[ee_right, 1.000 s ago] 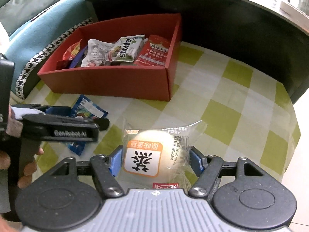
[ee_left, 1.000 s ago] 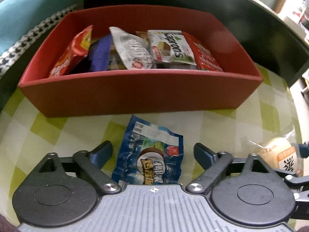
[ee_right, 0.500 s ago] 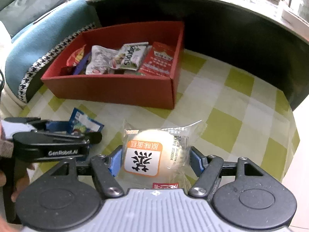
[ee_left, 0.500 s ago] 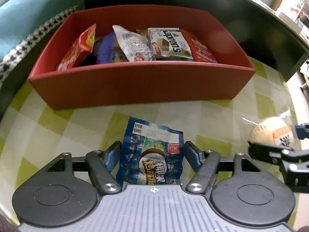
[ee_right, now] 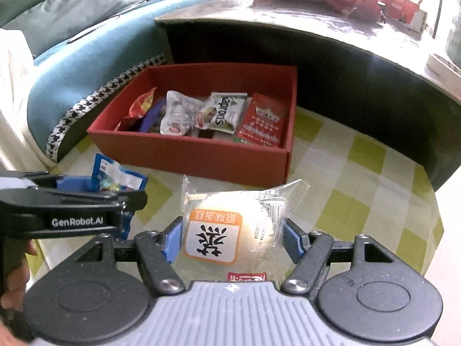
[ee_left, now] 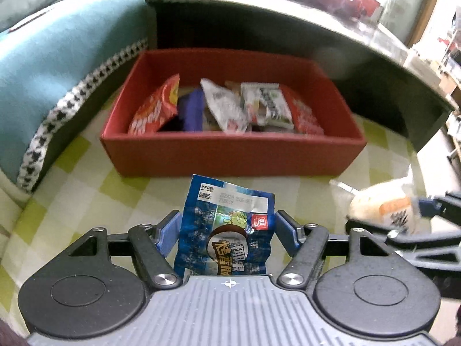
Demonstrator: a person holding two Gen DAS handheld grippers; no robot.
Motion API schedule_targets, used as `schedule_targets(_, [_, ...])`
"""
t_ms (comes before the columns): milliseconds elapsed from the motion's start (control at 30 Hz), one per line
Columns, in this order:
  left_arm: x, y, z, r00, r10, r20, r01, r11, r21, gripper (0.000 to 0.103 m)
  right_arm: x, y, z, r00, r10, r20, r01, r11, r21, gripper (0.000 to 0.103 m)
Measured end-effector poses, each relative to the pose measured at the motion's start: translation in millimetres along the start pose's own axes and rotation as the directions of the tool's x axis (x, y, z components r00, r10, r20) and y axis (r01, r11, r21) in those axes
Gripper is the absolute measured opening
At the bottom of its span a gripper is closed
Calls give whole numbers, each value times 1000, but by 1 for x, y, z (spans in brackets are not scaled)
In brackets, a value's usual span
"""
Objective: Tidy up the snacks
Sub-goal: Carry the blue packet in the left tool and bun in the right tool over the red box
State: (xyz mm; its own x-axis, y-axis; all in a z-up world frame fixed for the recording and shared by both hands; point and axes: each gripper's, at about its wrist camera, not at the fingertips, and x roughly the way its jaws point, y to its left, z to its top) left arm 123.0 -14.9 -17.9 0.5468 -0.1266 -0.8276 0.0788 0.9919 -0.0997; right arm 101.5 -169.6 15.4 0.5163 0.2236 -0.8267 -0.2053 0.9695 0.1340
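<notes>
The left gripper (ee_left: 227, 230) pinches a blue snack packet (ee_left: 226, 239); the right gripper (ee_right: 232, 238) pinches a wrapped cake (ee_right: 230, 227). The red box (ee_left: 230, 155) of snacks sits at twelve o'clock on the checked cloth (ee_right: 345, 201).

snacks in red box (ee_left: 230, 155) blurred, bun packet (ee_left: 386, 210) smeared

The left gripper (ee_left: 227, 230) is tilted steeply downward, its blue pads (ee_left: 168, 235) closed in against both sides of a blue snack packet (ee_left: 227, 230). The right gripper (ee_right: 233, 238) is pitched likewise, a clear-wrapped cake (ee_right: 230, 230) being clamped between its pads. Fingers of a hand (ee_right: 14, 276) are seen wrapped round the left gripper's handle.
</notes>
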Motion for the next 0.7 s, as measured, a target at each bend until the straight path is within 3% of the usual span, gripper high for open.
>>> schedule_targets(700, [-5,-6,43,995,16,101,-12,999,-39,75,5,-9,28,994,9,107,-15,998,55,71])
